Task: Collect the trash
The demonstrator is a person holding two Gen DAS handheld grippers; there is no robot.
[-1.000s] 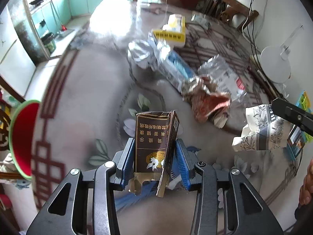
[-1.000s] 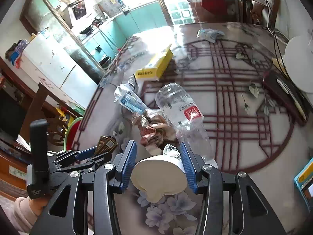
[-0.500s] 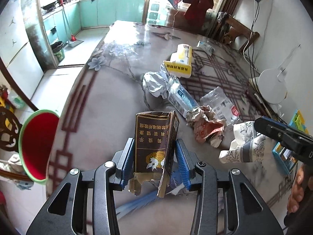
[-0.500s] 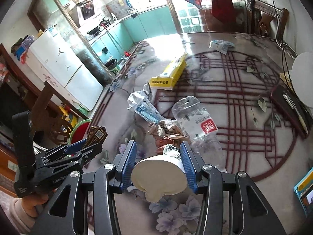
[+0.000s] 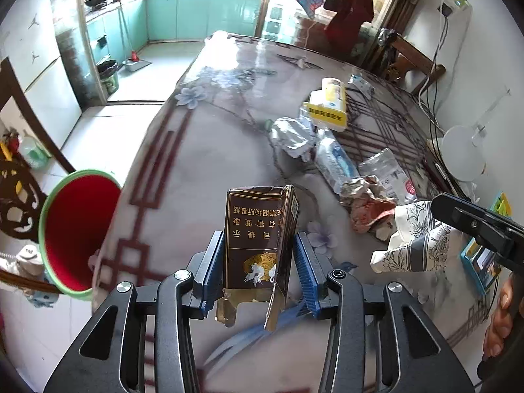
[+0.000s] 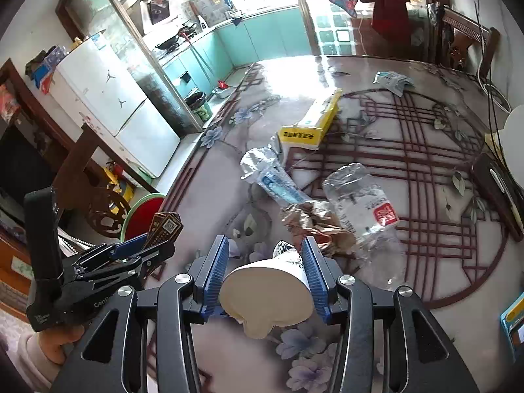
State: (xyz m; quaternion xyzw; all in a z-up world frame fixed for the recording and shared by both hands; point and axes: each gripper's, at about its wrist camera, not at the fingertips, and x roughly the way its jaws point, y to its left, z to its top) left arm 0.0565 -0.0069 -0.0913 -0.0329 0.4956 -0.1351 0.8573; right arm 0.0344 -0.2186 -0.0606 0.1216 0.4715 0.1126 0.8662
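Note:
My left gripper [image 5: 258, 265] is shut on a torn brown cigarette pack [image 5: 258, 229] and holds it above the table. It shows in the right wrist view too [image 6: 165, 226]. My right gripper [image 6: 265, 267] is shut on a crushed white paper cup [image 6: 268, 291], also seen in the left wrist view [image 5: 416, 245]. A red bin with a green rim [image 5: 77, 229] stands on the floor left of the table. A clear plastic bottle [image 6: 363, 203], crumpled brown wrapper [image 6: 314, 222], blue-white wrapper [image 6: 275, 180] and foil bag [image 5: 291, 134] lie on the table.
A yellow box [image 6: 311, 124] and a small packet [image 6: 393, 80] lie farther back on the patterned table [image 5: 183, 170]. A white round stand [image 5: 463, 152] and a dark phone [image 6: 497, 183] sit at the right edge. A carved wooden chair [image 6: 95, 196] stands by the bin.
Both grippers have lifted and pulled back from the table with their loads. The red bin has come further into view on the left.

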